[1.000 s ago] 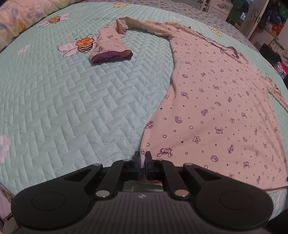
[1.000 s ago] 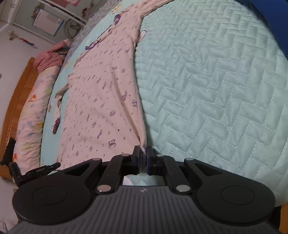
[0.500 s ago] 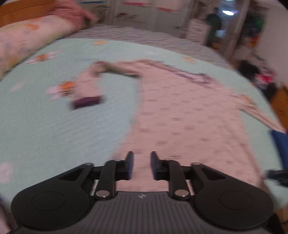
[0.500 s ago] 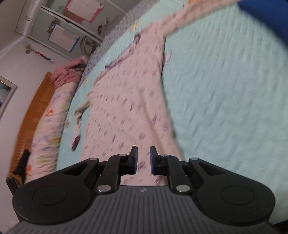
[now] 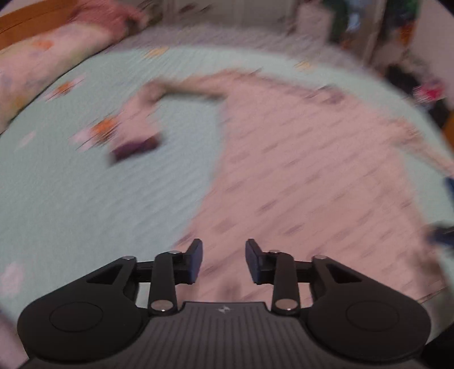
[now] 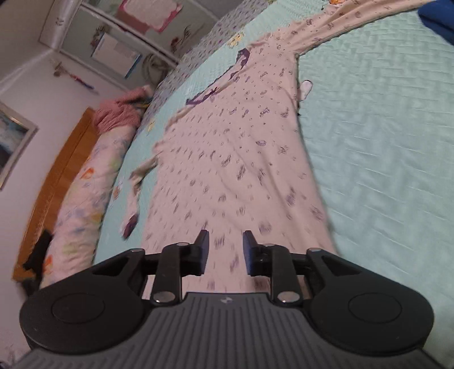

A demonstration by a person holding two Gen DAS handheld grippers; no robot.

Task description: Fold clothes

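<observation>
A pink long-sleeved garment (image 5: 306, 170) with small purple prints lies spread flat on the mint quilted bedspread (image 5: 85, 198). Its left sleeve bends back and ends in a purple cuff (image 5: 134, 147). My left gripper (image 5: 224, 259) is open and empty, raised above the garment's hem; this view is blurred. In the right wrist view the garment (image 6: 241, 147) stretches away, with a purple neckline (image 6: 227, 76). My right gripper (image 6: 226, 248) is open and empty above the hem.
A floral pillow roll (image 6: 82, 198) and wooden headboard (image 6: 54, 181) run along the left. A pink blanket (image 6: 116, 113) lies at the bed's far end. Something dark blue (image 6: 437, 17) sits at the top right. Cupboards (image 6: 119, 37) stand beyond the bed.
Both grippers were shut on the garment's hem corners a second ago. They have let go, opened wide, and lifted up and back from the bed.
</observation>
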